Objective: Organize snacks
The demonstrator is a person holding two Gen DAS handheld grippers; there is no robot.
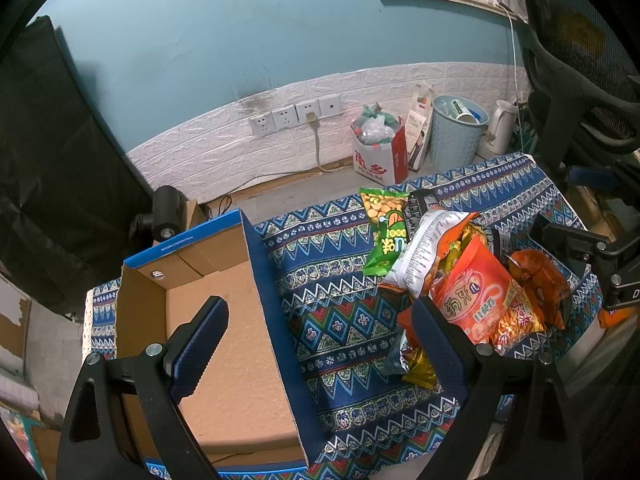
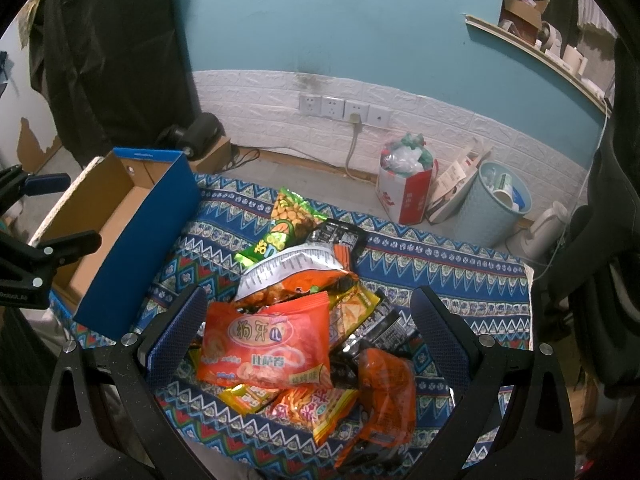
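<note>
A pile of snack packets [image 2: 288,332] lies on a patterned blue cloth [image 2: 440,276]; on top is an orange-red packet [image 2: 266,344], behind it a white-backed bag [image 2: 292,272] and a green peanut packet [image 2: 288,220]. My right gripper [image 2: 308,312] hangs open over the pile, the orange-red packet between its fingers but untouched. An empty blue cardboard box [image 1: 224,320] stands left of the pile. My left gripper [image 1: 320,320] is open, its left finger over the box, its right finger beside the orange-red packet [image 1: 480,296]. The green packet [image 1: 386,228] lies farther back.
Beyond the cloth, on the floor by the wall, stand a red-and-white bag of rubbish [image 1: 378,148], a light blue bin [image 1: 458,132] and a white kettle [image 1: 500,128]. A black office chair [image 1: 580,64] is at the right. A black wheel [image 1: 164,216] sits behind the box.
</note>
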